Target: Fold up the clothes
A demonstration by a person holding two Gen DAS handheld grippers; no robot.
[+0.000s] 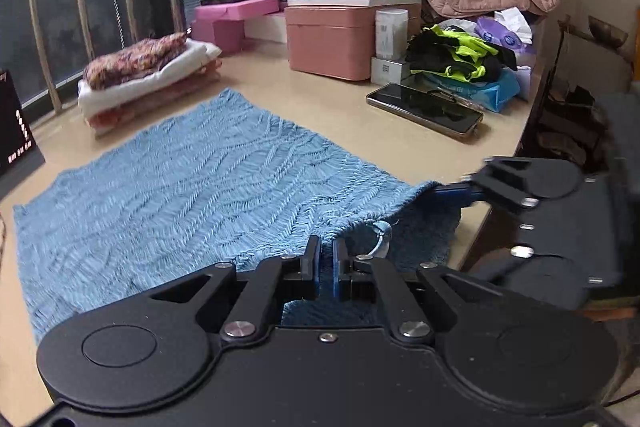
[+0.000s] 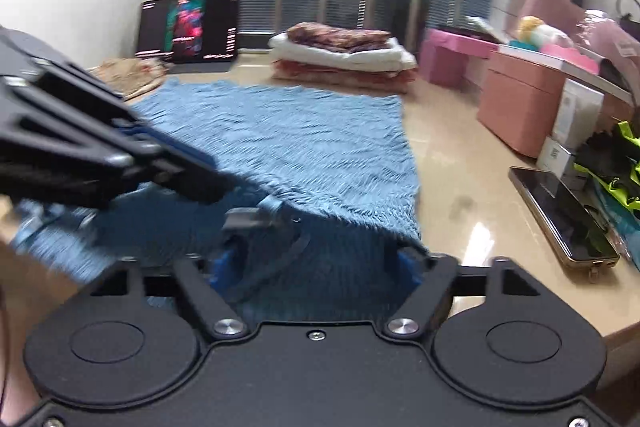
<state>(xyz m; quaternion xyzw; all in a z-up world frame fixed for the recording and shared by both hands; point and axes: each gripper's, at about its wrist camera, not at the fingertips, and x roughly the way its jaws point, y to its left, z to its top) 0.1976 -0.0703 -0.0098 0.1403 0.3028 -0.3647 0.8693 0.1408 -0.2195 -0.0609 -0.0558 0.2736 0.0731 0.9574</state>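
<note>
Clearly the blue knit garment lies spread on the worktop, running from its near hem at the bottom centre of the left wrist view away toward the upper left. The left gripper has its jaws closed to a sliver on that near hem, lifting it slightly. The right gripper stands with its jaws wide apart, blue knit lying between and under them at the near right corner, gripping nothing that I can see. Both sit at the near edge, so any fold would run away from them, toward the folded stack.
</note>
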